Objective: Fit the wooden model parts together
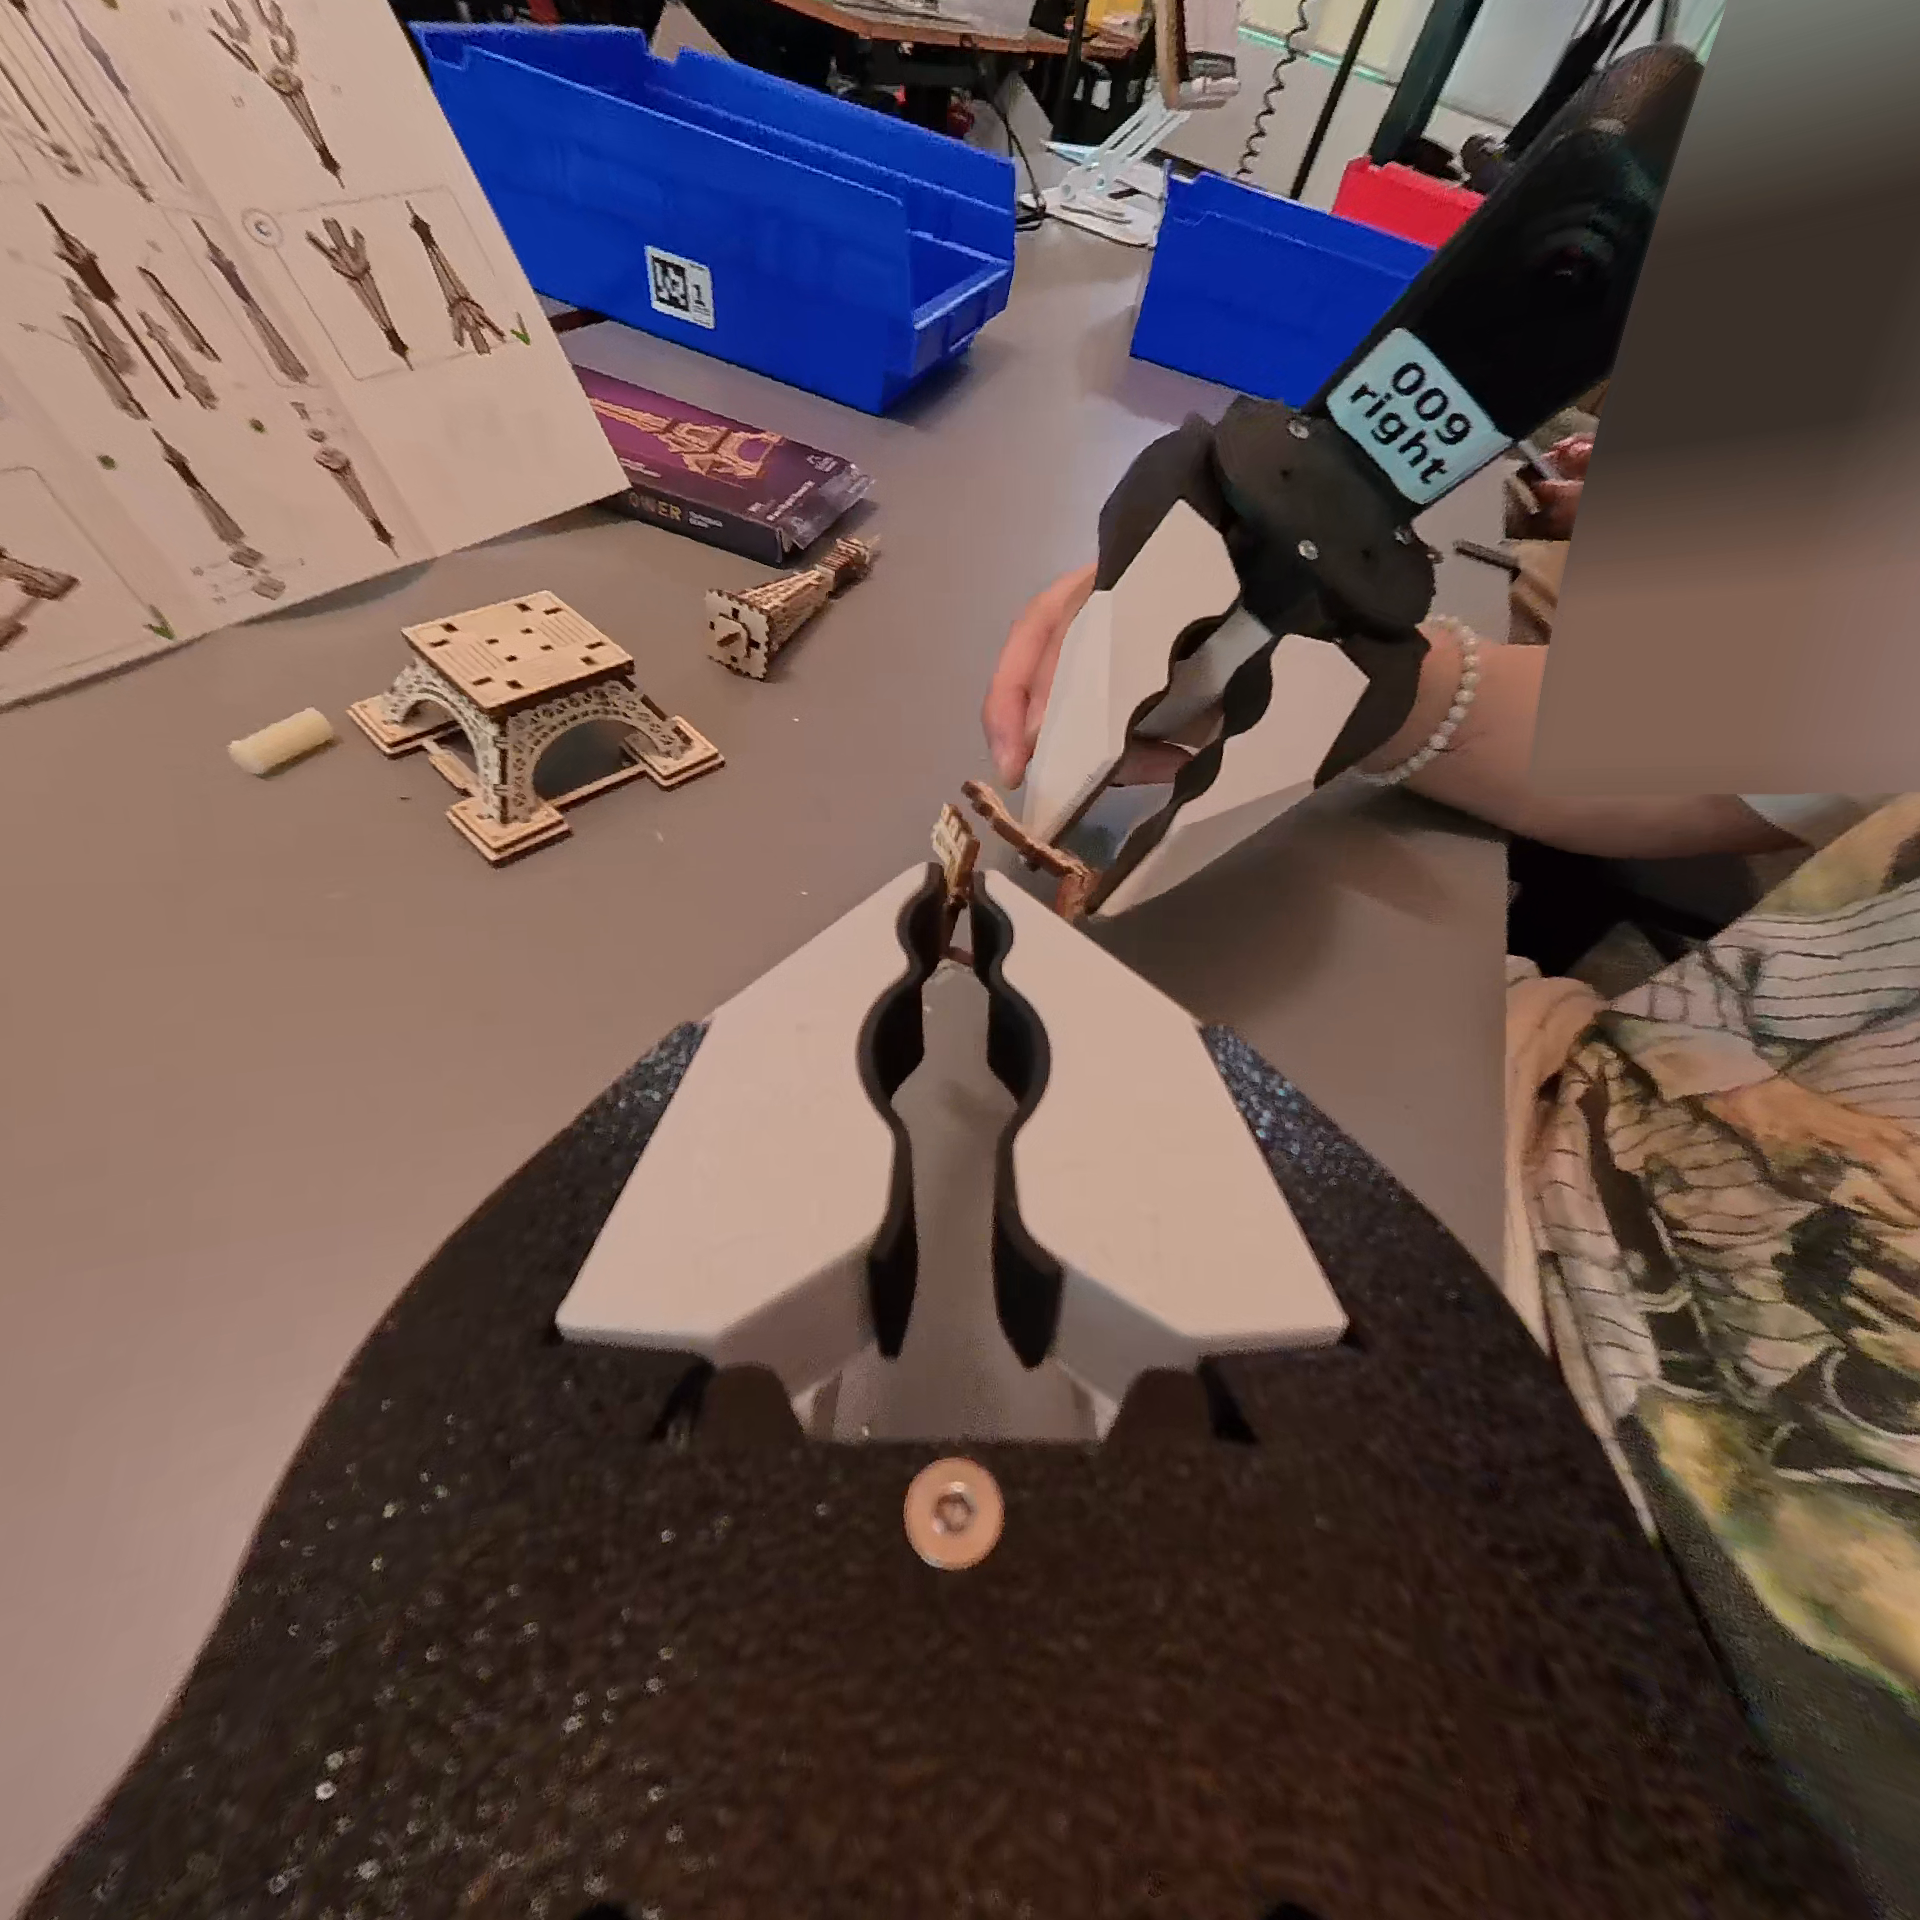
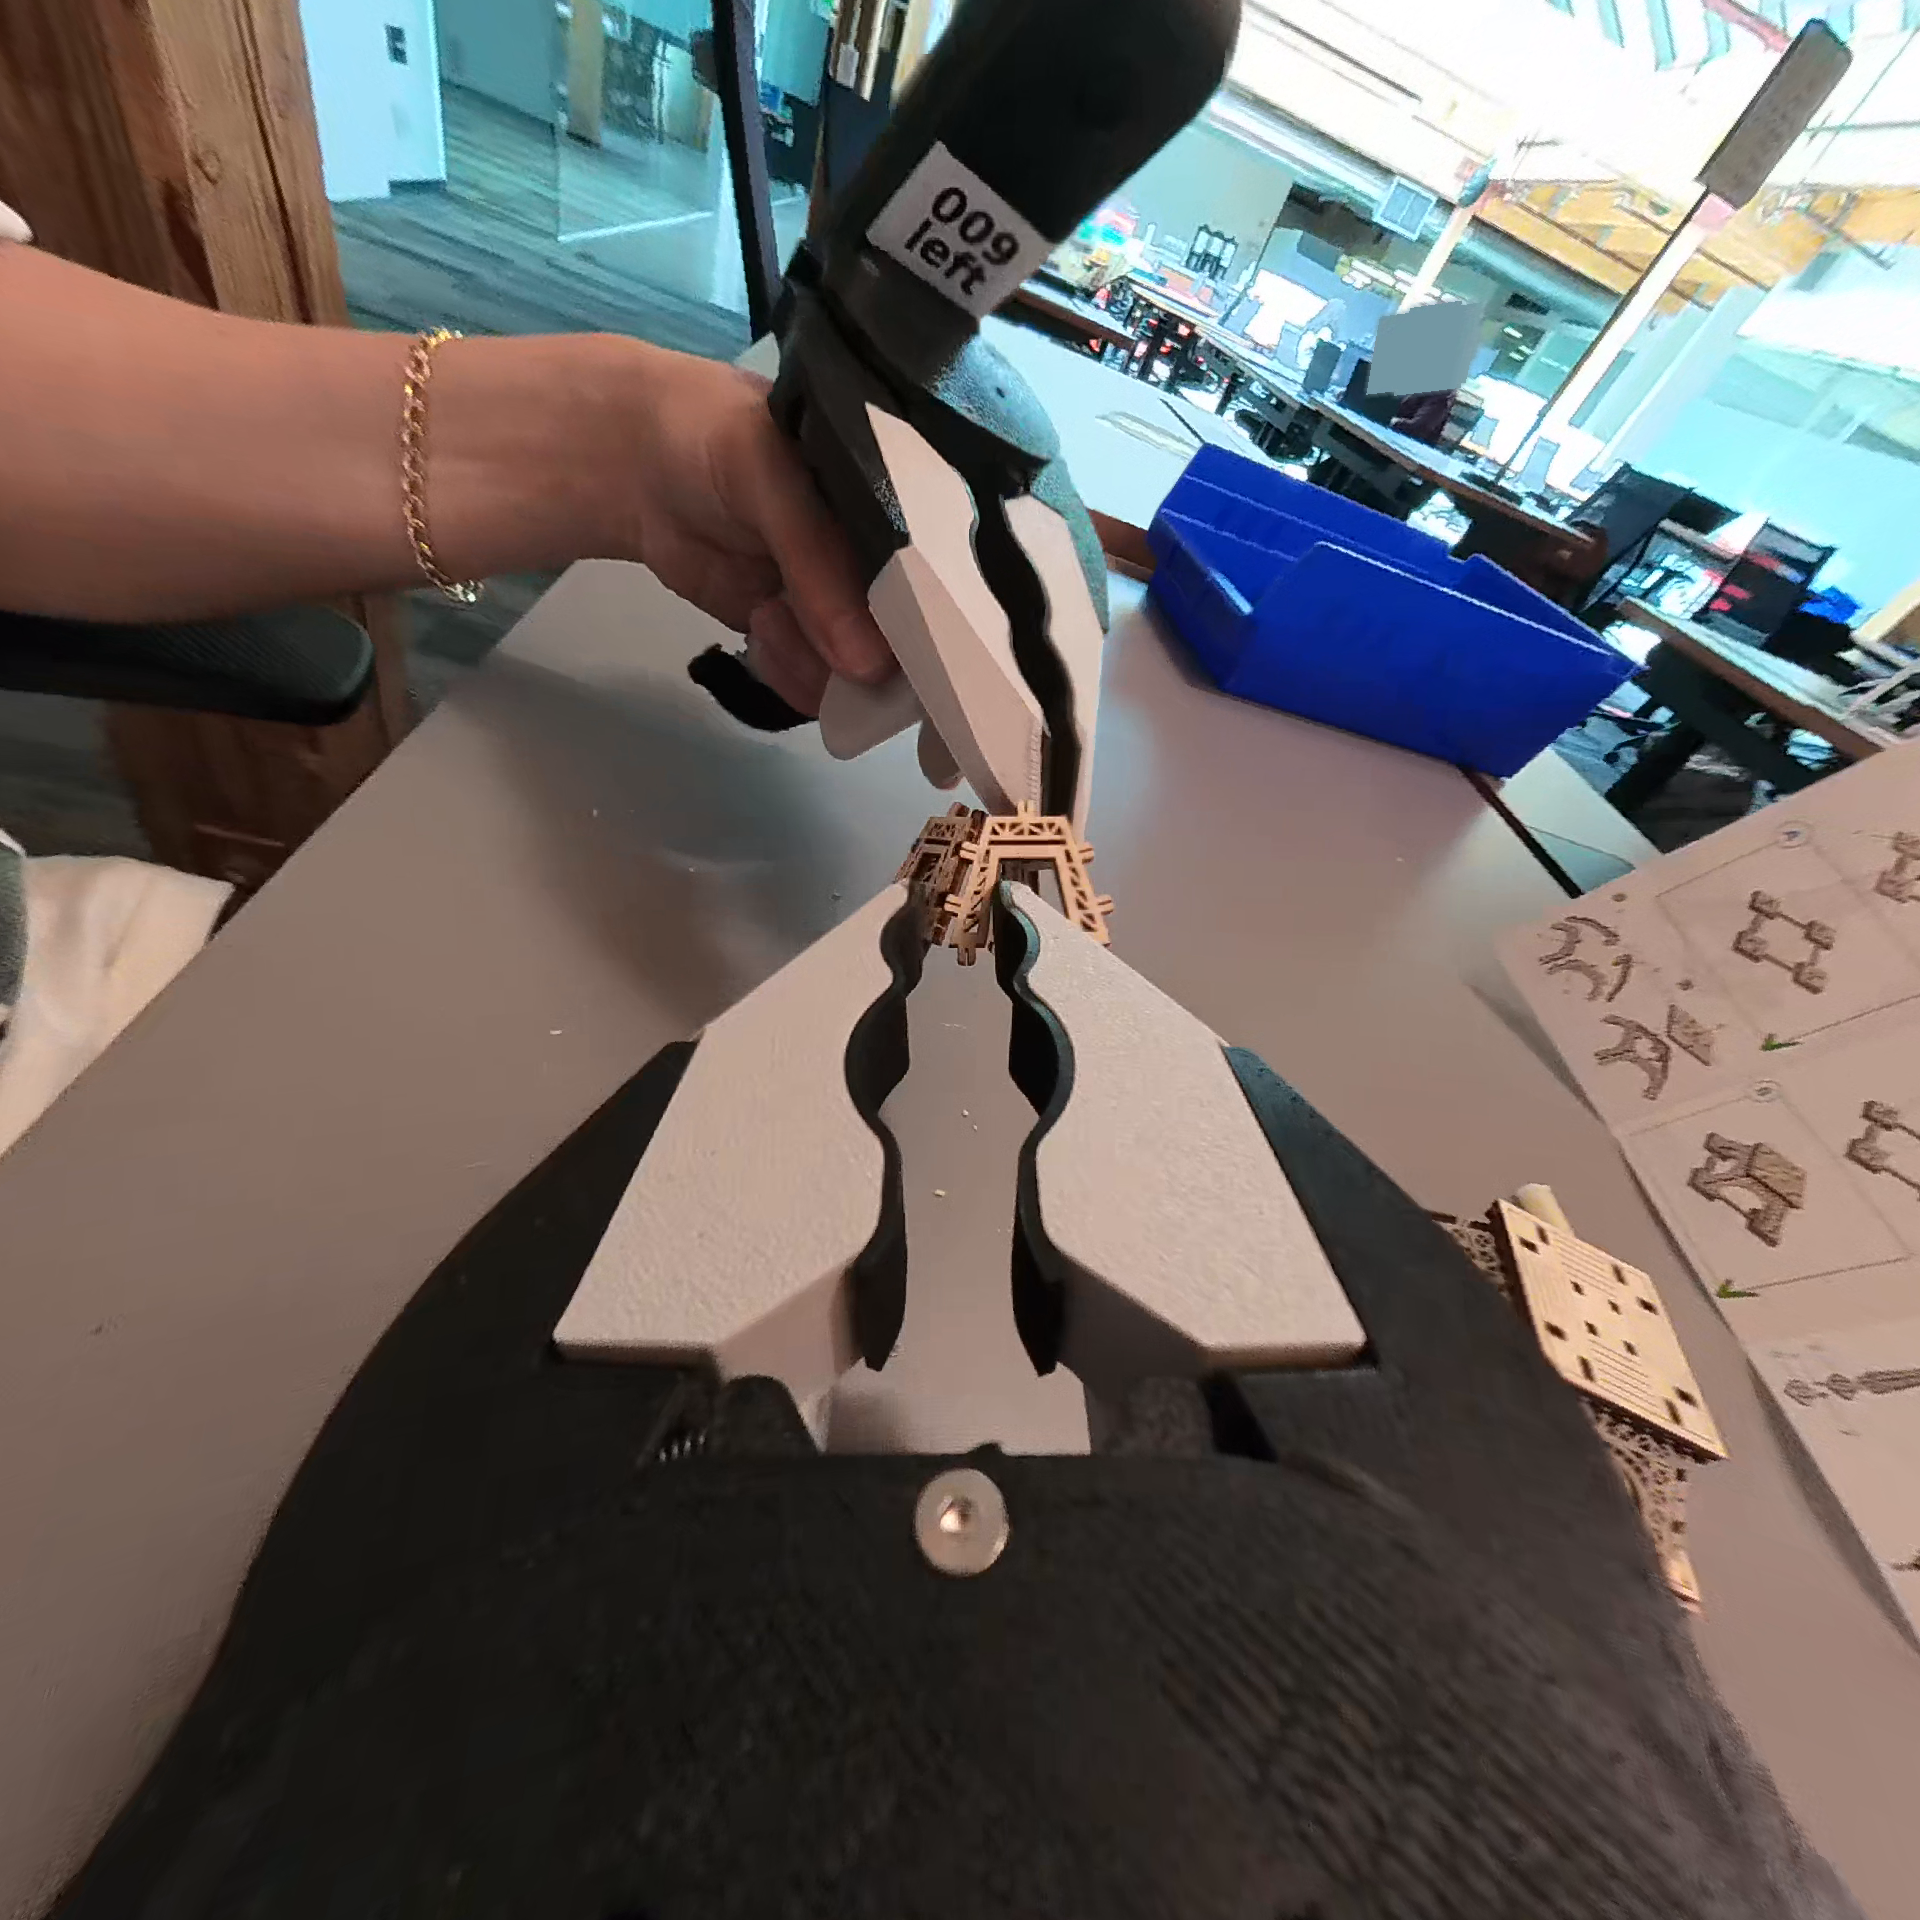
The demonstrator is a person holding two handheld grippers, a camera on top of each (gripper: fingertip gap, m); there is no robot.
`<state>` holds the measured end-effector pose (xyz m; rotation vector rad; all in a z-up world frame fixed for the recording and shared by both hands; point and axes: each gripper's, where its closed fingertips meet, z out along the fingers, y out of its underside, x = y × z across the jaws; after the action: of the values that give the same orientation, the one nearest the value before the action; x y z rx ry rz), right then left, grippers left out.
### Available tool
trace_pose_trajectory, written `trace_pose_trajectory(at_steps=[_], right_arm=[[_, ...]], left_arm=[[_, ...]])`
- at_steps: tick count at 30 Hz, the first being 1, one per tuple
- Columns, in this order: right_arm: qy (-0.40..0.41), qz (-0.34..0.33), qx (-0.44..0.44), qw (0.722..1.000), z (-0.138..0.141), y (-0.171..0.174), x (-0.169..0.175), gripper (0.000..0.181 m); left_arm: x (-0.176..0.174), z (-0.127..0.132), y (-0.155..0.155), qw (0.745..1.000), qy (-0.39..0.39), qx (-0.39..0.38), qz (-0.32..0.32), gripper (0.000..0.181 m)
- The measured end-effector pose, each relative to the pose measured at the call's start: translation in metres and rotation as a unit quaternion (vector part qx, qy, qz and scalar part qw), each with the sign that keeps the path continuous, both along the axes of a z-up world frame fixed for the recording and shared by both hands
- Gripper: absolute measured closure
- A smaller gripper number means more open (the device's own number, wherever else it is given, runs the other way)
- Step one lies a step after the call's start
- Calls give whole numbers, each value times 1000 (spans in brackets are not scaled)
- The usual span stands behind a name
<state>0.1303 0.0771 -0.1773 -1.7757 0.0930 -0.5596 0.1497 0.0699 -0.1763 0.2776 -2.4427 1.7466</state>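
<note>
My left gripper (image 1: 951,896) is shut on a small flat wooden lattice part (image 1: 957,840), which shows edge-on at its tips. In the right wrist view that part is a pale arch-shaped frame (image 2: 1031,860), held from above by the left gripper (image 2: 1047,795). My right gripper (image 2: 956,920) is shut on a second, darker lattice part (image 2: 938,864), which also shows in the left wrist view (image 1: 1023,831). The two parts meet just above the grey table. The right gripper (image 1: 1086,899) comes in from the upper right. A built tower base (image 1: 530,707) stands to the left.
A tower spire (image 1: 792,603) lies behind the base and a small cream cylinder (image 1: 281,740) lies left of it. An instruction sheet (image 1: 208,312), a purple box (image 1: 727,468) and two blue bins (image 1: 748,218) (image 1: 1268,291) are at the back. The table edge is on the right. My left and right fingertips are right by each other. Both grippers' tips are roughly 15 cm from the built tower base (image 1: 530,707). My right wrist view (image 2: 1497,1235) looks at it from another angle.
</note>
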Motion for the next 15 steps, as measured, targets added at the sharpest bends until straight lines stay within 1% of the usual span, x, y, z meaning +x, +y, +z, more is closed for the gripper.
trace_pose_trajectory(at_steps=[3,5,7,9,11,15], right_arm=[[-24,-19,-4,1000,1,-1,4,171],[-56,-36,-13,998,2,-2,7,167],[-81,-56,-26,995,3,-4,12,164],[-96,-76,-18,992,9,-6,16,166],[-85,-77,-3,993,12,-7,16,166],[-32,-64,44,997,17,-9,15,167]], left_arm=[[4,3,-1,1000,-15,1,21,179],[7,5,-2,999,-17,-4,36,179],[11,9,-4,998,-9,-21,54,180],[14,13,-7,997,8,-46,66,180],[15,15,-8,995,3,-63,73,180],[16,20,-9,993,-60,-70,78,180]])
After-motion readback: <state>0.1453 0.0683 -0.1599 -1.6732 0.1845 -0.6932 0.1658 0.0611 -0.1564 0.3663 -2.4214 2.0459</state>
